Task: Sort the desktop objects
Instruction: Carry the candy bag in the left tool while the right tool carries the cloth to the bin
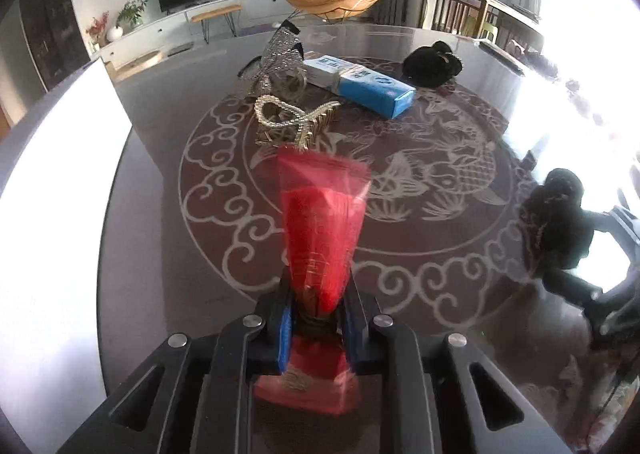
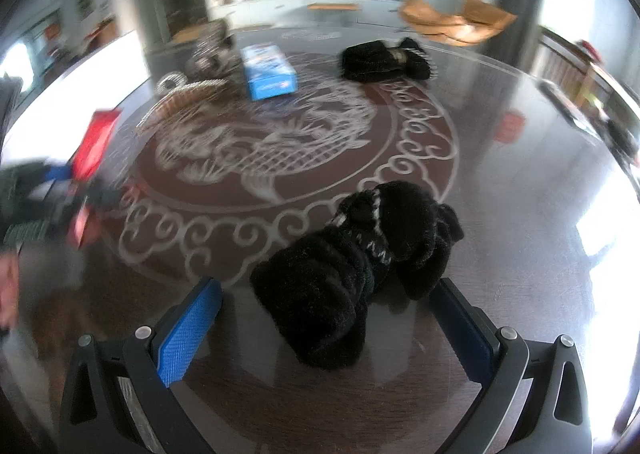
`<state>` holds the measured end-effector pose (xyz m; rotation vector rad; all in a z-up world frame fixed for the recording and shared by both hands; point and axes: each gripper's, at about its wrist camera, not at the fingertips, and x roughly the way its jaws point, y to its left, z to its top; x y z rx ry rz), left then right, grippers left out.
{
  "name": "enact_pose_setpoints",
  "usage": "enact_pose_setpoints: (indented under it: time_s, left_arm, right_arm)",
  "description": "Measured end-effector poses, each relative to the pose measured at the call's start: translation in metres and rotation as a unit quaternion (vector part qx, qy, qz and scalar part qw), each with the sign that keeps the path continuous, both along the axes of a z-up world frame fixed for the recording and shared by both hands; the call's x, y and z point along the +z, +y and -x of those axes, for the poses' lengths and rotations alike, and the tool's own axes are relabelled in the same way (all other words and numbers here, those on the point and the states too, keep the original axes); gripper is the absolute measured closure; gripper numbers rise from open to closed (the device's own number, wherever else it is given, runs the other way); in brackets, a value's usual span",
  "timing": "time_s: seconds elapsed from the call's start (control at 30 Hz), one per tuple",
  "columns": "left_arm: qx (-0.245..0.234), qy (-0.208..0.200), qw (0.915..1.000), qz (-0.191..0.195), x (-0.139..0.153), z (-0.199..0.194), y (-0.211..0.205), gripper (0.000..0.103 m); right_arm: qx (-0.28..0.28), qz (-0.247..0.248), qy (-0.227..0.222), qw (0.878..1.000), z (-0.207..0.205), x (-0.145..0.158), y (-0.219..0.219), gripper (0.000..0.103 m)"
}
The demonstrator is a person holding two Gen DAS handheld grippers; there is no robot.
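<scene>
My left gripper [image 1: 316, 318] is shut on a red packet [image 1: 324, 222] and holds it above the dark round table [image 1: 180, 294]. It also shows at the left of the right wrist view [image 2: 60, 190] with the red packet [image 2: 94, 142]. My right gripper [image 2: 326, 318] is open, its jaws on either side of a black furry hair scrunchie [image 2: 352, 262] lying on the table. That scrunchie shows at the right of the left wrist view [image 1: 560, 222]. A second black furry scrunchie [image 2: 384, 60] lies at the far side.
A blue and white box [image 1: 360, 84], a pearl and gold hair clip [image 1: 292, 122] and a sparkly silver bow [image 1: 280, 54] lie at the table's far middle. A white panel [image 1: 60, 174] stands at the left. Chairs and a TV stand lie beyond.
</scene>
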<state>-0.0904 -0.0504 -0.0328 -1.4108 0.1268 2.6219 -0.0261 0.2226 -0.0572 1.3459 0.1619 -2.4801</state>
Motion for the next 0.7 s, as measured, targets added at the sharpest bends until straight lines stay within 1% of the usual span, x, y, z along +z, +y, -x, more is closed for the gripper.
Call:
enact_pose_setpoints:
  time_s: [0.03,0.07,0.1,0.13,0.17,0.2,0.23,0.3,0.33,0.37,0.4,0.43,0.5,0.57,0.63,0.67,0.7]
  left_arm:
    - [-0.001,0.007,1.0000,-0.002,0.002,-0.006,-0.001,0.084]
    - [-0.002,0.013,0.9999,-0.002,0.004,-0.013,-0.003,0.084]
    - [0.001,0.015,0.9999,-0.007,0.004,-0.022,-0.007,0.084]
    - [0.004,0.014,0.9998,-0.015,0.003,-0.027,-0.011,0.084]
    - [0.012,0.013,0.9993,-0.032,0.002,-0.034,-0.017,0.084]
    - [0.018,0.011,0.9988,-0.044,0.001,-0.036,-0.022,0.084]
    - [0.023,0.009,0.9982,-0.055,0.001,-0.039,-0.026,0.084]
    - [0.029,0.009,0.9970,-0.072,0.003,-0.049,-0.031,0.084]
    - [0.029,0.013,0.9967,-0.075,0.006,-0.054,-0.031,0.084]
    - [0.028,0.016,0.9964,-0.078,0.008,-0.056,-0.028,0.084]
    - [0.028,0.022,0.9956,-0.087,0.015,-0.064,-0.030,0.084]
    - [0.028,0.026,0.9949,-0.093,0.021,-0.065,-0.029,0.084]
    - [0.028,0.042,0.9922,-0.114,0.037,-0.079,-0.032,0.084]
    - [0.029,0.058,0.9878,-0.142,0.056,-0.093,-0.040,0.084]
    - [0.028,0.069,0.9840,-0.162,0.074,-0.098,-0.047,0.084]
    - [0.028,0.077,0.9821,-0.170,0.085,-0.102,-0.054,0.084]
    - [0.030,0.090,0.9801,-0.174,0.101,-0.109,-0.066,0.084]
  right_arm:
    - [-0.005,0.033,-0.014,0.999,0.001,0.004,0.012,0.000]
    - [-0.024,0.066,-0.028,0.997,0.001,0.007,0.026,0.000]
    - [-0.040,0.089,-0.037,0.995,0.002,0.008,0.035,0.000]
    - [-0.060,0.121,-0.051,0.990,0.005,0.010,0.047,0.000]
    - [-0.071,0.138,-0.060,0.986,0.007,0.010,0.051,0.000]
    - [-0.077,0.141,-0.064,0.985,0.009,0.011,0.051,0.000]
    - [-0.082,0.139,-0.068,0.985,0.012,0.012,0.047,0.000]
    - [-0.081,0.117,-0.071,0.987,0.018,0.013,0.031,0.001]
    - [-0.081,0.104,-0.069,0.989,0.020,0.013,0.024,0.005]
    - [-0.083,0.064,-0.059,0.993,0.022,0.015,0.013,0.023]
    - [-0.081,0.035,-0.050,0.995,0.024,0.015,0.007,0.043]
    - [-0.075,0.031,-0.051,0.995,0.024,0.014,0.005,0.061]
    - [-0.073,0.040,-0.061,0.995,0.022,0.017,0.006,0.061]
    - [-0.062,0.036,-0.053,0.996,0.015,0.027,0.006,0.061]
    - [-0.044,0.048,-0.045,0.997,0.008,0.044,-0.001,0.061]
    - [-0.027,0.056,-0.034,0.997,0.004,0.060,-0.010,0.061]
    - [-0.015,0.061,-0.027,0.998,0.001,0.071,-0.019,0.061]
